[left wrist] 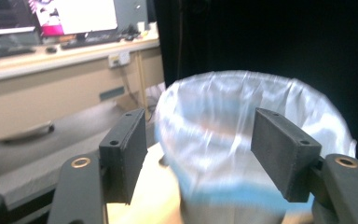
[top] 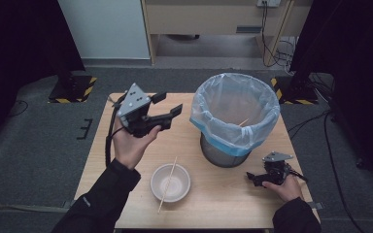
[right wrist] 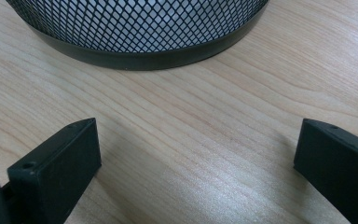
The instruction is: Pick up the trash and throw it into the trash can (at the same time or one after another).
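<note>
The left gripper (top: 167, 108) is hovering above the worktop (top: 223, 194) near its far left part, just beside the bin (top: 234, 121), with its fingers (left wrist: 123, 151) spread and nothing between them. The bin, a black mesh one lined with a pale bag, is standing toward the far right corner of the worktop, and a thin stick (top: 243, 122) is lying inside it. A white bowl (top: 170, 183) is sitting close to the near edge, with a chopstick (top: 168, 184) leaning across its rim. The right gripper (top: 253, 178) is resting low near the near right corner, just beside the base of the bin, with its fingers (right wrist: 56, 172) also spread over bare wood.
</note>
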A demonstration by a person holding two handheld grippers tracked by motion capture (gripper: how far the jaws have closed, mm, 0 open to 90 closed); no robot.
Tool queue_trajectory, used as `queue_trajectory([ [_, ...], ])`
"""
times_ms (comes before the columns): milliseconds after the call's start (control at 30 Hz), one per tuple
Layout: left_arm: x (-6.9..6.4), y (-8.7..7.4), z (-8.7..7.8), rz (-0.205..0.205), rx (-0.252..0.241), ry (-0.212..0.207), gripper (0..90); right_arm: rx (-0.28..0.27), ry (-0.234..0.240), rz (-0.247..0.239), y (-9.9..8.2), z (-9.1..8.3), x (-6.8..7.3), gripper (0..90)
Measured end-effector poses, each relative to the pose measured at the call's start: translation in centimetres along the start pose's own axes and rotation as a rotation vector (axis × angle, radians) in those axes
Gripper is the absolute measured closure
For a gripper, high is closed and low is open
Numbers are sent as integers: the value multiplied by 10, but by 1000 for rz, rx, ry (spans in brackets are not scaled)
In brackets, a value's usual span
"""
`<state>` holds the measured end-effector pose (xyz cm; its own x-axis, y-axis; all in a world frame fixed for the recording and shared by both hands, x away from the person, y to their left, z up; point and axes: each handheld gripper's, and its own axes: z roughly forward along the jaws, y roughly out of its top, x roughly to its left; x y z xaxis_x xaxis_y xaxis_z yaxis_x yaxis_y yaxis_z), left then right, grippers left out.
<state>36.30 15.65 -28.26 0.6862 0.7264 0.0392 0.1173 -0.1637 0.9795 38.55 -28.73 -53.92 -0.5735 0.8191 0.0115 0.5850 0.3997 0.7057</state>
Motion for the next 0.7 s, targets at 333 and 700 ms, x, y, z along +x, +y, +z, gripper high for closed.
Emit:
queue_trajectory([
  [333,-2,-84,-32,-39,143,44,322,2,0,2,0,0,0,7],
  [700,-27,-155,-20,-90,314,18,310,0,0,2,0,0,0,7],
])
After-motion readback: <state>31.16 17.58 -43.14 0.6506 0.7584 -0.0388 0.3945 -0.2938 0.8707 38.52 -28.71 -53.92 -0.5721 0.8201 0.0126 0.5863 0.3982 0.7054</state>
